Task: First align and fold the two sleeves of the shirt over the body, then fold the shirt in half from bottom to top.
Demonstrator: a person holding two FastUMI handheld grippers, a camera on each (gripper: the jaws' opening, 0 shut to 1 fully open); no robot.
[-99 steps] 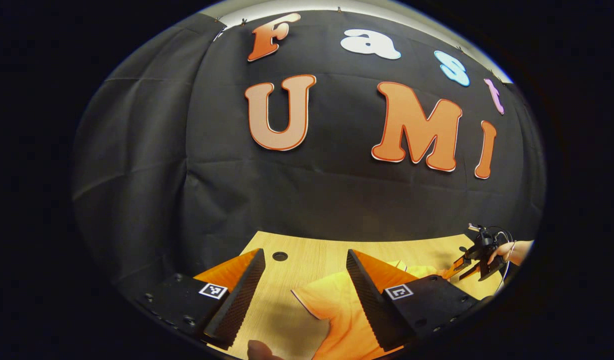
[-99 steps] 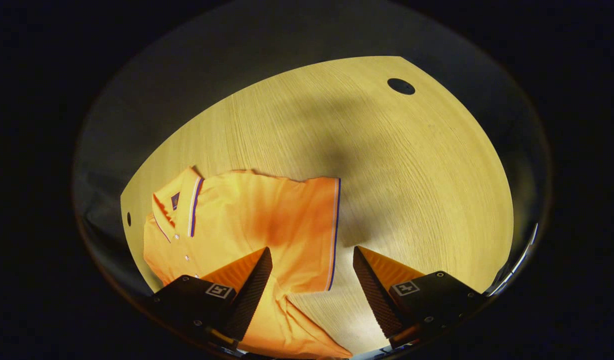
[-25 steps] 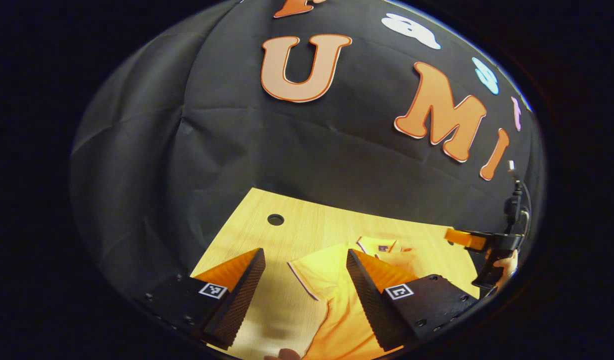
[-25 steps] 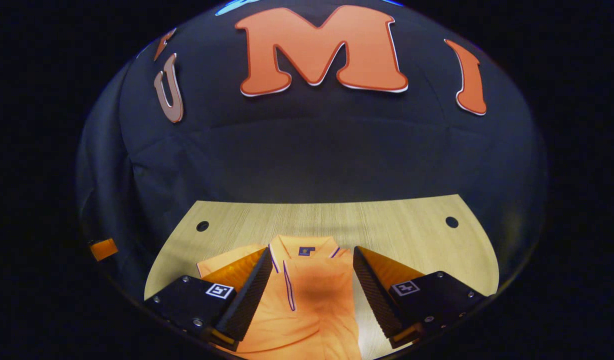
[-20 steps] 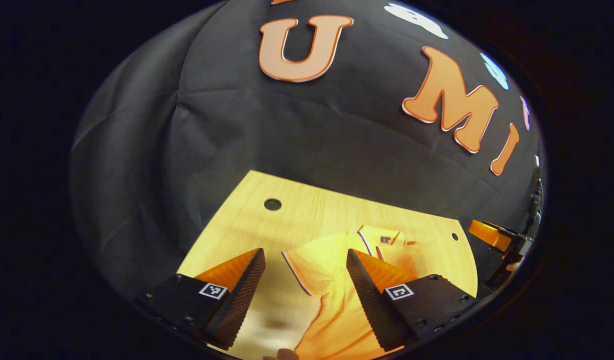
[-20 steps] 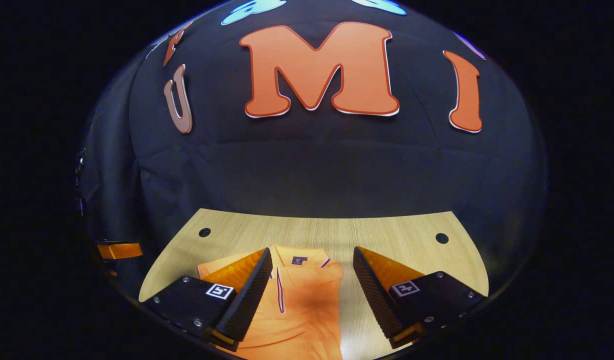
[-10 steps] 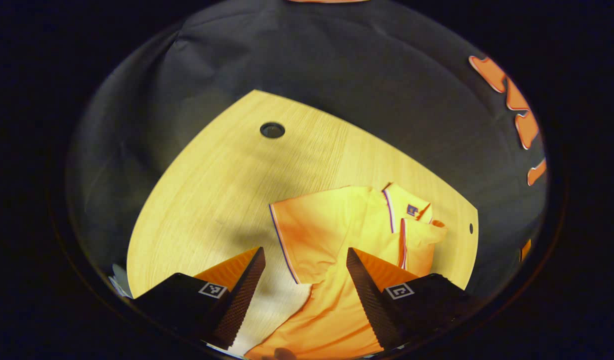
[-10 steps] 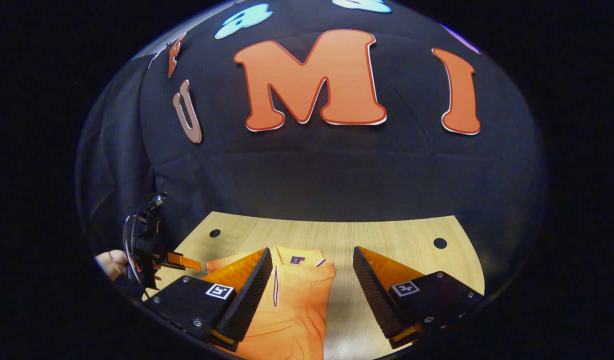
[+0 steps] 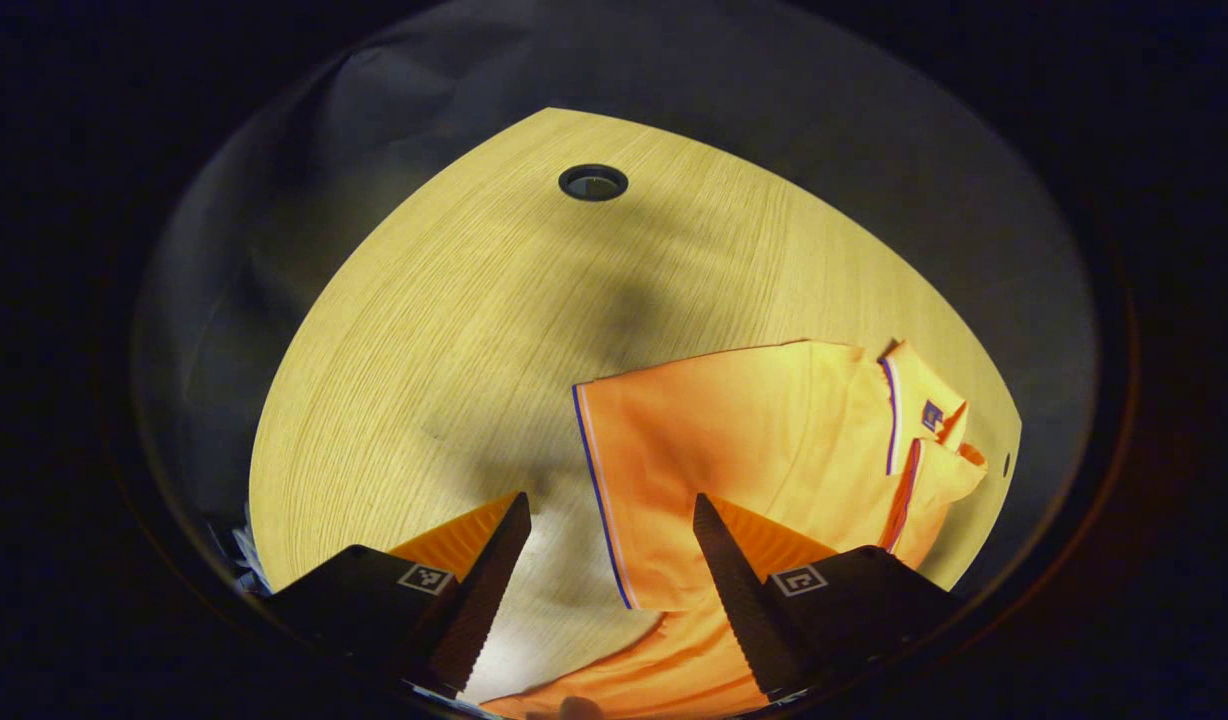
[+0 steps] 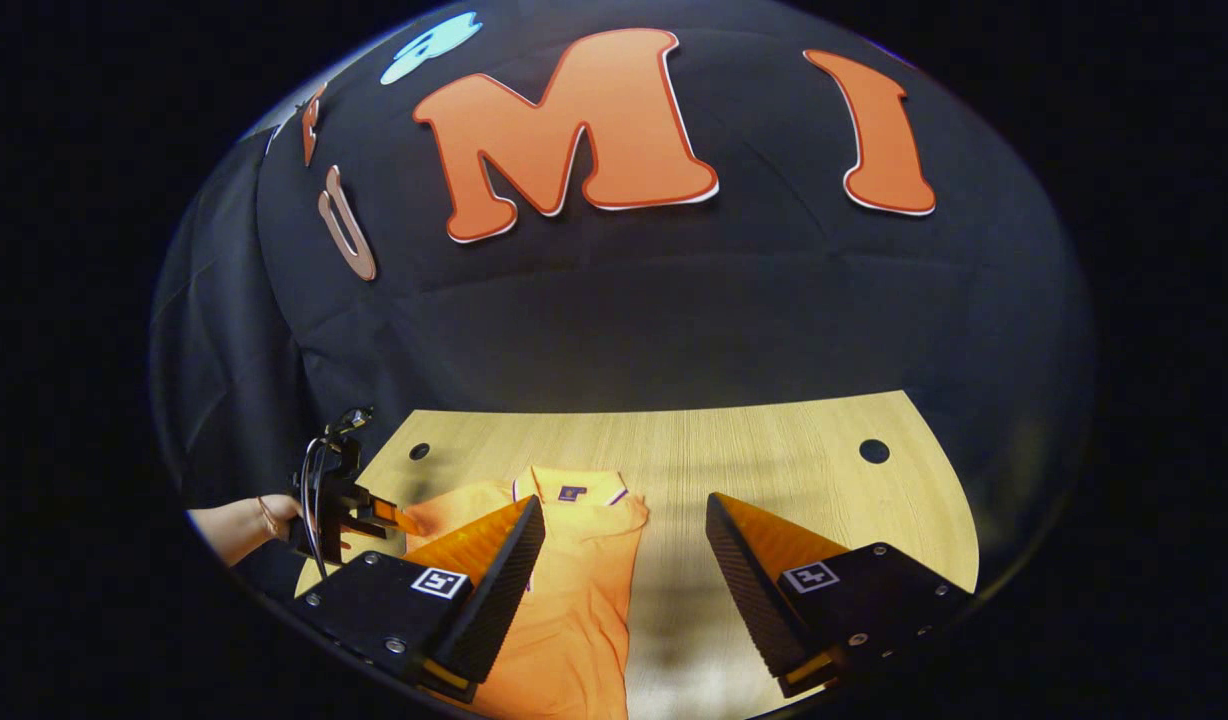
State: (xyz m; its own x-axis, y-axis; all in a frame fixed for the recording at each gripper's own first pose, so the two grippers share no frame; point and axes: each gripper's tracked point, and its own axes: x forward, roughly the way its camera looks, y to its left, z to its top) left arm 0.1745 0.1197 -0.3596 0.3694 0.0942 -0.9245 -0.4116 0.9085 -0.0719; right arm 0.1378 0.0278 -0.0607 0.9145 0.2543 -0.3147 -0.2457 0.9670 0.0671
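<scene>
1. Jaws of the left gripper (image 9: 604, 520) stand wide apart with nothing between the fingers; in the left gripper view they point down over the table (image 9: 444, 330).
2. Jaws of the right gripper (image 10: 624, 525) are likewise spread and hold nothing; this gripper is tilted toward the booth wall, above the near part of the table.
3. Orange shirt (image 9: 774, 450) lies flat on the table. Left gripper view: its left sleeve (image 9: 664, 470), edged with a dark and white stripe, is spread out sideways on the wood, and the stripe runs between the two fingers.
4. Collar (image 9: 919, 405) with its striped trim and small dark tag sits at the far right of that view, near the table edge.
5. Right gripper view: the right side of the shirt looks already folded in over the body, giving a straight edge there; the collar points toward the wall.
6. Right gripper view also shows the left gripper at lower left, held by a hand (image 10: 239, 525), hovering at the left sleeve; contact cannot be told.
7. Round holes (image 9: 593, 182) show in the tabletop near its far corners.
</scene>
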